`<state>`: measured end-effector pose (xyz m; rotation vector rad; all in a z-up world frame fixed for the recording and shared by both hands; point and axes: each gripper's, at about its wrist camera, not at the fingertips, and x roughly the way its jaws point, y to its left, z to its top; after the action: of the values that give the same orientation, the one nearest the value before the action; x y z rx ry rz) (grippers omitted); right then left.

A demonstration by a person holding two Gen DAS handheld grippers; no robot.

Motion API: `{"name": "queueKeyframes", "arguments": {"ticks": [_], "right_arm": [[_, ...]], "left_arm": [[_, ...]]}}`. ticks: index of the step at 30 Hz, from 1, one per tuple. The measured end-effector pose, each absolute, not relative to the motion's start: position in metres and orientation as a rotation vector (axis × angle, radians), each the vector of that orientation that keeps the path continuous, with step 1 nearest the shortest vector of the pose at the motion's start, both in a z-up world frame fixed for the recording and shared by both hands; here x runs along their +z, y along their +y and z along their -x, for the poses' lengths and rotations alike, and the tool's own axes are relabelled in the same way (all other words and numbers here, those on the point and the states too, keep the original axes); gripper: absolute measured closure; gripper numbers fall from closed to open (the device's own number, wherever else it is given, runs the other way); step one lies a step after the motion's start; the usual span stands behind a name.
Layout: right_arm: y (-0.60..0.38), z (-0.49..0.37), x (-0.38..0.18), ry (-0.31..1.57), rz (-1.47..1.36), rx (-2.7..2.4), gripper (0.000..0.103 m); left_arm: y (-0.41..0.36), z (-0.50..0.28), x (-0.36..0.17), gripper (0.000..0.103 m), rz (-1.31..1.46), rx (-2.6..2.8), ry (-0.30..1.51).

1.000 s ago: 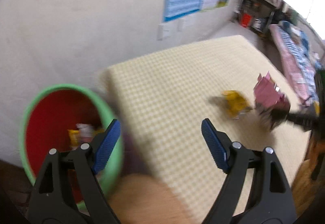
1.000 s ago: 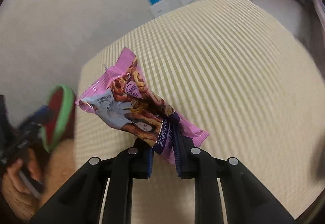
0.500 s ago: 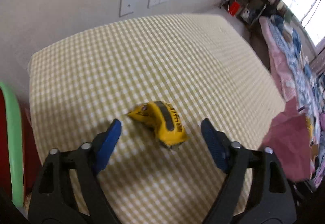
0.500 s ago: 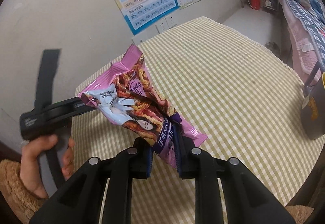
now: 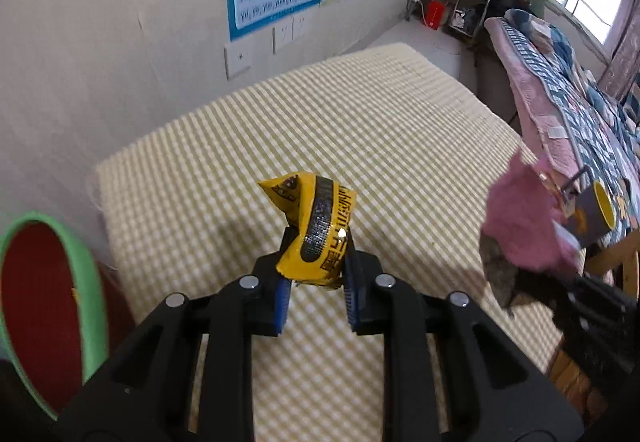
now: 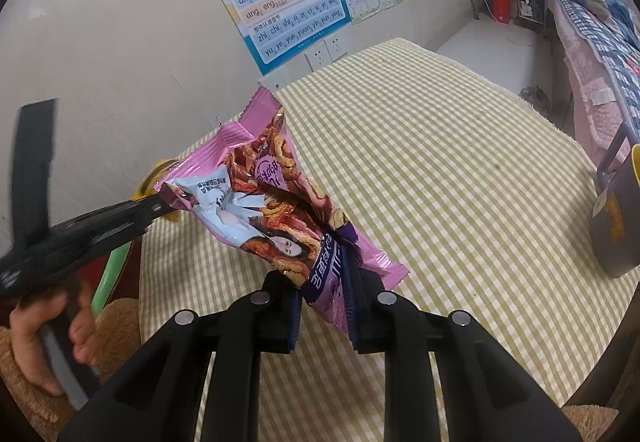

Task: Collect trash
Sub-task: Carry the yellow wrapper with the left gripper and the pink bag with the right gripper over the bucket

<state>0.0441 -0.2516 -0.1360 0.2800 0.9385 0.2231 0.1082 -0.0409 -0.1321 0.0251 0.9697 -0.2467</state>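
Trash is in both your tools: your left gripper (image 5: 315, 284) pinches a yellow wrapper (image 5: 316, 230) above the checked table (image 5: 400, 145), near the red bin (image 5: 44, 306) at left; your right gripper (image 6: 325, 306) clamps a pink snack bag (image 6: 280, 201).

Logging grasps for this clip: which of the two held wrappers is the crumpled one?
The yellow wrapper, scrunched in the left gripper. The pink snack bag in the right gripper is spread flat.

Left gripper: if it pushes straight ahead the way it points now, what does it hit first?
Probably the checked tablecloth. The left gripper, jaws shut on the yellow wrapper, looks forward and down at bare cloth, with the wall behind. Depth is unclear.
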Motion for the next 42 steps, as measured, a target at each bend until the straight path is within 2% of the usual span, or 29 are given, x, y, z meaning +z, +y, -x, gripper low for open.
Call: {"name": "queueKeyframes", "arguments": {"ticks": [17, 42], "right_arm": [[-0.191, -0.012, -0.101, 0.883, -0.193, 0.279, 0.084], [-0.111, -0.018, -0.073, 0.894, -0.137, 0.423, 0.084]], "left_arm": [[0.018, -0.051, -0.088, 0.082, 0.009, -0.193, 0.835], [0.106, -0.026, -0.073, 0.081, 0.107, -0.049, 0.752]]}}
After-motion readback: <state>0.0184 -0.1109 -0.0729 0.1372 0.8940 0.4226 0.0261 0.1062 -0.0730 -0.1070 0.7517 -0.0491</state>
